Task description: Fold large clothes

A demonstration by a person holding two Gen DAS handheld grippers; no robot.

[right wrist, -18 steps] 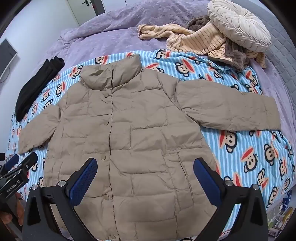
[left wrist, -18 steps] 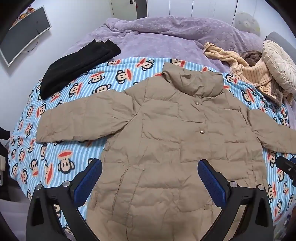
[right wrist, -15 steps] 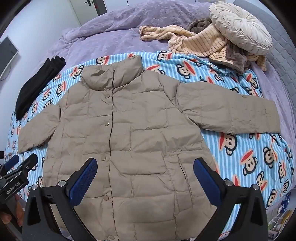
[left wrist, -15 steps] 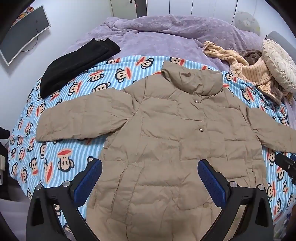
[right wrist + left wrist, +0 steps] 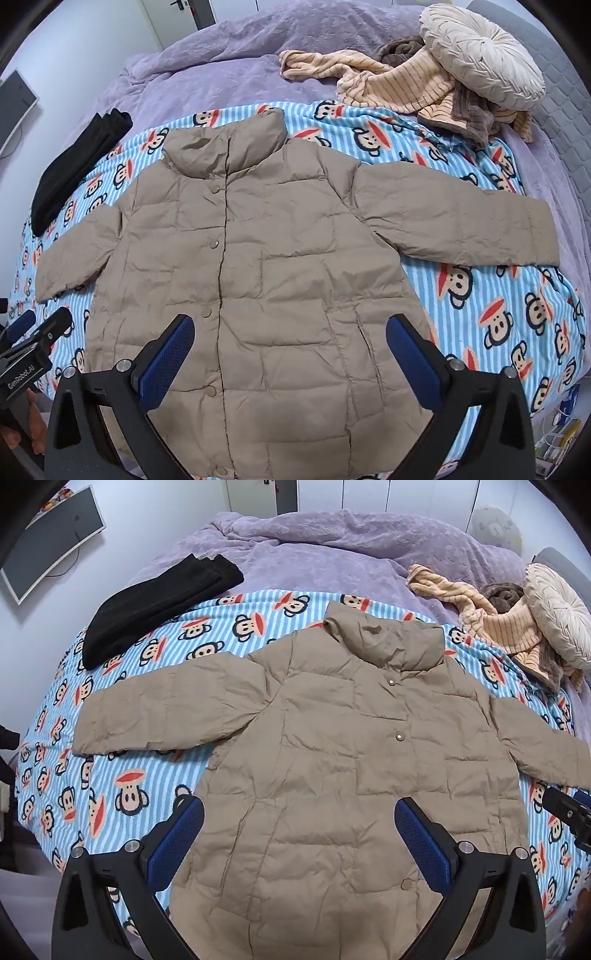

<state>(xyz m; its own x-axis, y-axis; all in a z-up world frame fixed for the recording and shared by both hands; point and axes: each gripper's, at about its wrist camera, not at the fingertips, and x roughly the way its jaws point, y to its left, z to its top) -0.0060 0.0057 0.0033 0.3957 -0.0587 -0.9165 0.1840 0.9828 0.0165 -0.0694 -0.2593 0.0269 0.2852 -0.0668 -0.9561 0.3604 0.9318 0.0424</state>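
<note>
Left wrist view. My left gripper (image 5: 299, 834) hangs over the lower half of the tan puffer jacket (image 5: 332, 775), jaws spread wide, blue pads (image 5: 173, 843) clear of the fabric and holding nothing. The jacket lies flat, front up, snapped shut, both sleeves out sideways, on a blue striped monkey-print blanket (image 5: 125, 775). Folded black garment (image 5: 147, 602) sits at the blanket's far left edge, apart from the jacket. Purple duvet (image 5: 314, 546) behind. Striped beige clothing (image 5: 491, 616) and a round cream cushion (image 5: 557, 613) heaped far right. The tip of my right gripper (image 5: 569, 812) pokes in at the right edge; I can't read its jaws.
</note>
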